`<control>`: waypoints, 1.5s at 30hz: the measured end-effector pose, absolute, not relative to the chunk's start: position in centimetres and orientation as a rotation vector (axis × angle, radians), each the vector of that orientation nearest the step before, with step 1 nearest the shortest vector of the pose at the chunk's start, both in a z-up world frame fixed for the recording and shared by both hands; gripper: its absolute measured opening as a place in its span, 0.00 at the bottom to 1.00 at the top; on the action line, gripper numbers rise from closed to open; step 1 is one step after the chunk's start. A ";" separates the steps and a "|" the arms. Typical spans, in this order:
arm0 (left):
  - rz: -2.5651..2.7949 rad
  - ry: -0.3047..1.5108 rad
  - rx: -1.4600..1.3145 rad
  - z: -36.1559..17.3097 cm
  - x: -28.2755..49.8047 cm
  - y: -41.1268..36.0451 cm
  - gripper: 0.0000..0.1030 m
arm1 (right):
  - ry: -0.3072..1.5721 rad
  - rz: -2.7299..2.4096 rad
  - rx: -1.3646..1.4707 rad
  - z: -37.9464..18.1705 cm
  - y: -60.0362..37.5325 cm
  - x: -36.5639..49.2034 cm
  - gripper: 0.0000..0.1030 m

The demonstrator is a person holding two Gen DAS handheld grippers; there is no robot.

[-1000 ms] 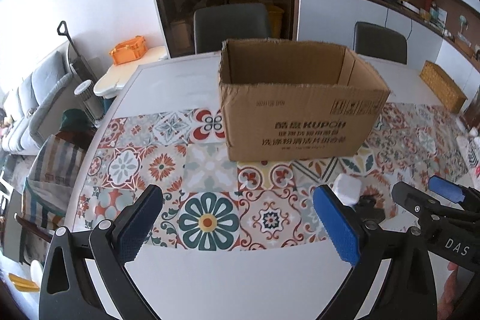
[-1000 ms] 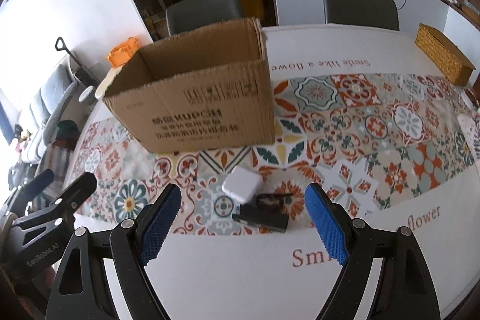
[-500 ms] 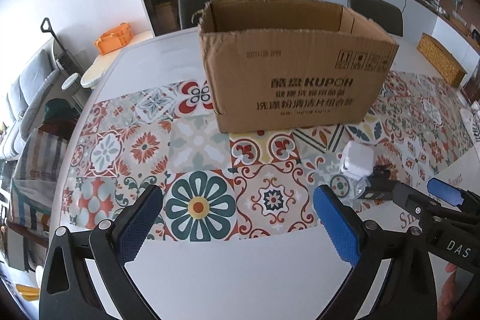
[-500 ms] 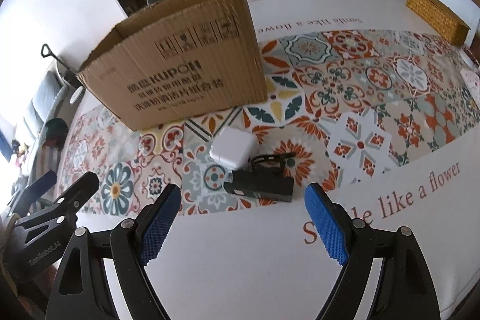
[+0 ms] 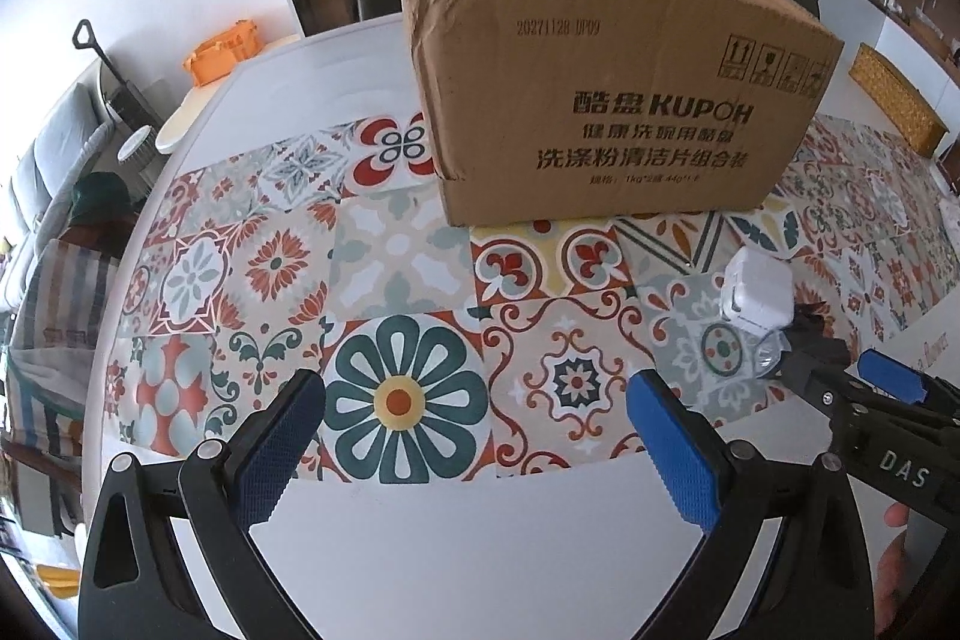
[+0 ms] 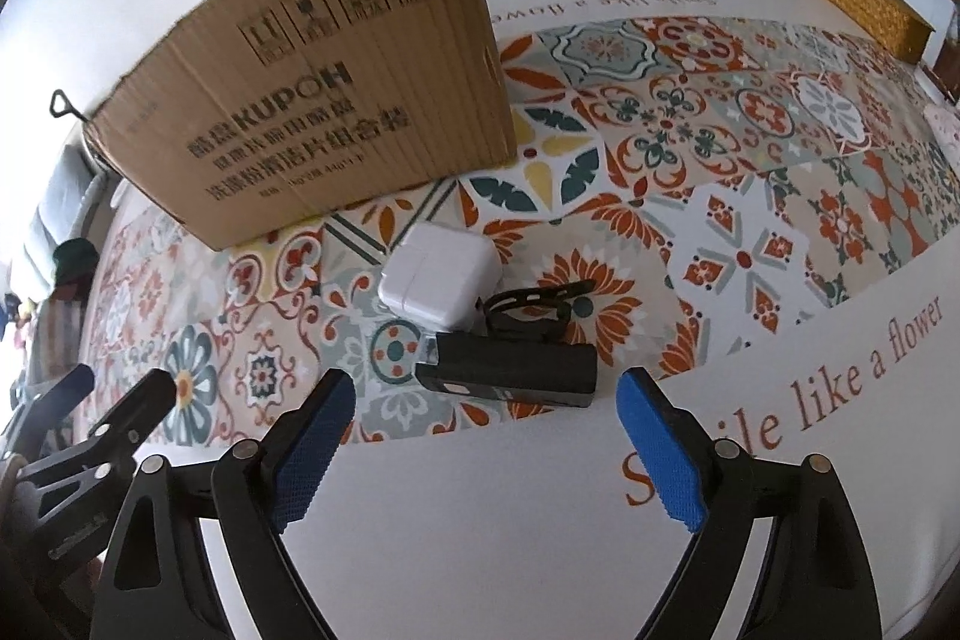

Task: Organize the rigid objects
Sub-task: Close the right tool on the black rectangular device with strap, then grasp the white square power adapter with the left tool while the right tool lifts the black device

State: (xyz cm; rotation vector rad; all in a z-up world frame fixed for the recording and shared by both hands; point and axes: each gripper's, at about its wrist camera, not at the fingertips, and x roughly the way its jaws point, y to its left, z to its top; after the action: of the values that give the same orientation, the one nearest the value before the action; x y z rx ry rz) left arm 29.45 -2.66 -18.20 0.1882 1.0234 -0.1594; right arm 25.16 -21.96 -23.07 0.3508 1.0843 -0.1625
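left wrist: low, faces box (image 5: pixel 606 100) | right wrist: nearer | shared: box, charger (image 6: pixel 441 277)

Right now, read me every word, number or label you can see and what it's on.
"20271128 DP09": cardboard box
"KUPOH", beside Chinese characters: same box
Small spec line under them: too blurred to read
"DAS": right gripper
"like a flower": tablecloth
"Smile like a flower", upside down: tablecloth's far edge

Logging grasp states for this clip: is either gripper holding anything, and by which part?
Nothing is held. The left gripper and right gripper are both open; the black device and white charger lie untouched.
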 end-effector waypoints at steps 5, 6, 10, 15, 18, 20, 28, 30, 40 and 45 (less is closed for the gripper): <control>-0.168 1.034 0.201 -18.9 29.6 -2.9 0.99 | 1.101 -0.189 0.355 -24.2 -21.9 25.7 0.86; -0.169 1.036 0.203 -19.0 29.7 -2.9 0.99 | 1.106 -0.196 0.358 -24.5 -22.0 25.9 0.86; -0.169 1.042 0.207 -19.5 29.8 -3.0 0.99 | 1.116 -0.215 0.362 -25.3 -22.1 26.4 0.86; -0.167 1.053 0.214 -20.1 29.9 -3.1 0.99 | 1.122 -0.220 0.340 -25.8 -21.8 26.7 0.86; -0.162 1.058 0.220 -20.3 29.8 -3.1 0.99 | 1.115 -0.224 0.333 -26.0 -21.9 26.9 0.86; -0.157 1.062 0.223 -20.5 29.8 -3.0 0.99 | 1.108 -0.227 0.324 -26.0 -21.8 27.0 0.86; -0.162 1.059 0.238 -20.5 29.6 -3.8 0.99 | 1.092 -0.218 0.285 -25.9 -21.6 27.0 0.73; -0.166 1.057 0.238 -20.5 29.5 -4.0 0.99 | 1.092 -0.202 0.287 -25.8 -21.8 27.0 0.72; -0.234 1.025 0.219 -19.4 28.6 -6.1 0.99 | 1.060 -0.187 0.349 -24.1 -24.2 24.7 0.72; -0.276 1.007 0.233 -19.3 28.5 -8.4 0.99 | 1.030 -0.197 0.331 -22.7 -25.5 23.5 0.72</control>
State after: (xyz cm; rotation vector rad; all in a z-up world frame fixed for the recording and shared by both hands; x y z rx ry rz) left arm 28.49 -8.36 -19.30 0.2333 1.0070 -0.2763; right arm 23.53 -25.46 -22.69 0.3313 1.0296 -0.1971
